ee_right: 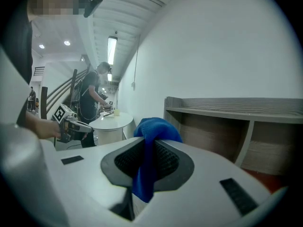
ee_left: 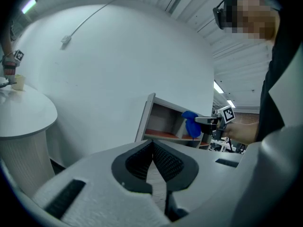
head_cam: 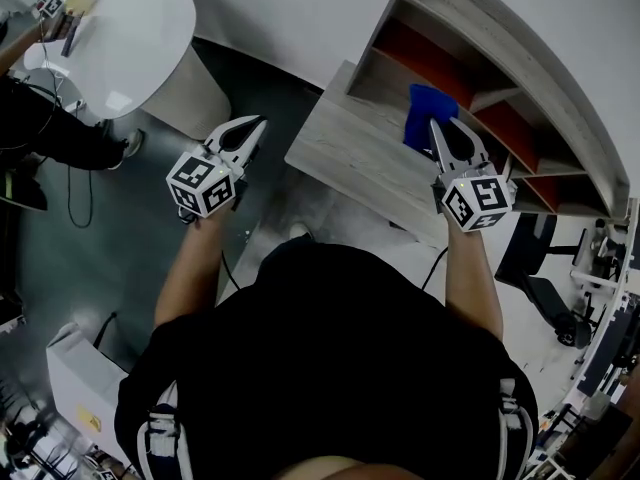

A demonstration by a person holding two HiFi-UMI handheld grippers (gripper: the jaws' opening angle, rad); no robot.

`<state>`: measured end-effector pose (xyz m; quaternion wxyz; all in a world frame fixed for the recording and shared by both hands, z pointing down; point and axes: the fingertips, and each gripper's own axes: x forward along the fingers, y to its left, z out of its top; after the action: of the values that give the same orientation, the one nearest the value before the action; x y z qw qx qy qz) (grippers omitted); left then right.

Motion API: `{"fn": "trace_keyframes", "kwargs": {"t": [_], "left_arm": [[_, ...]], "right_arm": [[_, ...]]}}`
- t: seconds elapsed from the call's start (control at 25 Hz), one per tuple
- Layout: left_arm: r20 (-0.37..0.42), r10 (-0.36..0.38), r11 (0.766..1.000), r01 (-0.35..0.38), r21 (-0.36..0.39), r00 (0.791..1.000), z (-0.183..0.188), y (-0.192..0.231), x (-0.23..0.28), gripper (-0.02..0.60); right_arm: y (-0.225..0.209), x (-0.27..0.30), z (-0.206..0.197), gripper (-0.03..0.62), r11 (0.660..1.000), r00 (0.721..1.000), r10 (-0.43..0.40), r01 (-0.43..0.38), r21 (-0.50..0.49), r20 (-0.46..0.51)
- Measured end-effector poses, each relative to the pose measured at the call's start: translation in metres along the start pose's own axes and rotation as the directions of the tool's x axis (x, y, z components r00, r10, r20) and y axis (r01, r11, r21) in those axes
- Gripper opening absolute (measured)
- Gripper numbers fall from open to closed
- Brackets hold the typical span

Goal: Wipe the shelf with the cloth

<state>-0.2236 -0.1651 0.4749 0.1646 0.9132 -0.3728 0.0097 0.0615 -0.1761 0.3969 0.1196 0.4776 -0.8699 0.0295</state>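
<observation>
A blue cloth (head_cam: 424, 111) is pinched in my right gripper (head_cam: 440, 126), which is shut on it and held over the front edge of the wooden shelf unit (head_cam: 355, 153). In the right gripper view the cloth (ee_right: 152, 129) bulges above the jaws and hangs down between them, with the shelf's compartments (ee_right: 227, 122) just beyond. My left gripper (head_cam: 256, 125) hovers off the shelf's left side, over the floor. Its jaws meet with nothing between them (ee_left: 152, 144). From there the shelf (ee_left: 163, 122), the cloth (ee_left: 191, 125) and the right gripper (ee_left: 215, 121) show ahead.
A round white table (head_cam: 120, 38) stands at the far left with small items on it; a person (ee_right: 91, 103) works there. The shelf has reddish inner boards (head_cam: 425, 63) and upright dividers. A white wall rises behind it. A white box (head_cam: 80, 368) sits on the dark floor.
</observation>
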Motion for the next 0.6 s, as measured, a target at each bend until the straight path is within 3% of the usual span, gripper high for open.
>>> {"fn": "trace_keyframes", "kwargs": {"t": [0.6], "left_arm": [[-0.037, -0.044, 0.999, 0.045, 0.016, 0.998, 0.013, 0.004, 0.013, 0.017]], "right_arm": [[-0.004, 0.001, -0.006, 0.049, 0.999, 0.999, -0.033, 0.034, 0.031, -0.033]]}}
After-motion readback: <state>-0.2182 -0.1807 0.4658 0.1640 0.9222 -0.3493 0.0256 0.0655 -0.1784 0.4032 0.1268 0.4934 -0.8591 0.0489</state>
